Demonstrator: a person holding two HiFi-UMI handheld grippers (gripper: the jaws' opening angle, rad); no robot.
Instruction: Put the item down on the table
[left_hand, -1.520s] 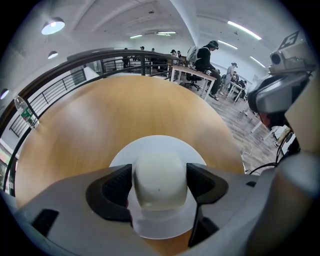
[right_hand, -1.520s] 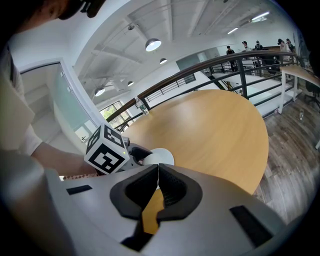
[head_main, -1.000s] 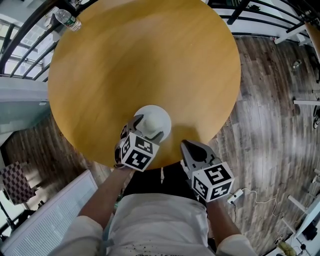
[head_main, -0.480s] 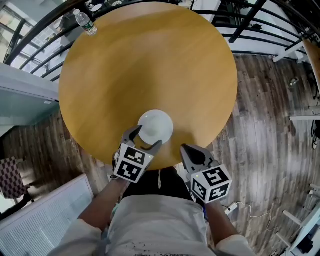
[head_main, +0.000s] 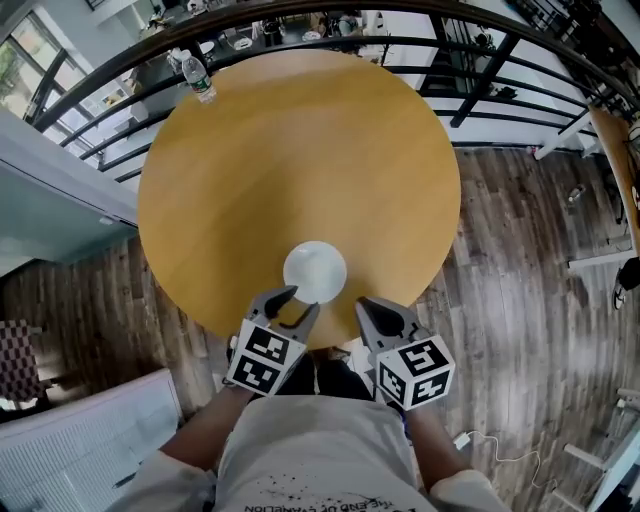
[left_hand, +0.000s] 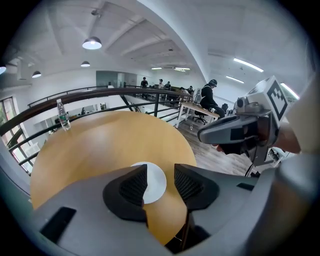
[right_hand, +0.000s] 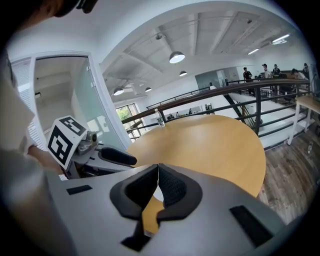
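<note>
White plate (head_main: 315, 272) lies flat on the round bench (head_main: 300, 150) near its lower edge in the head view, your left gripper (head_main: 298, 302) just below it with jaws apart, your right gripper (head_main: 366, 304) alongside with jaws together.

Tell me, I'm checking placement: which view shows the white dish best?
Head view: the white dish shows almost whole on the table. Left gripper view's jaws cover part; right gripper view catches a sliver.

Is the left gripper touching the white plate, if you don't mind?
Cannot tell: the left gripper is open, but in the head and left gripper views one jaw overlaps the rim of the white plate.
</note>
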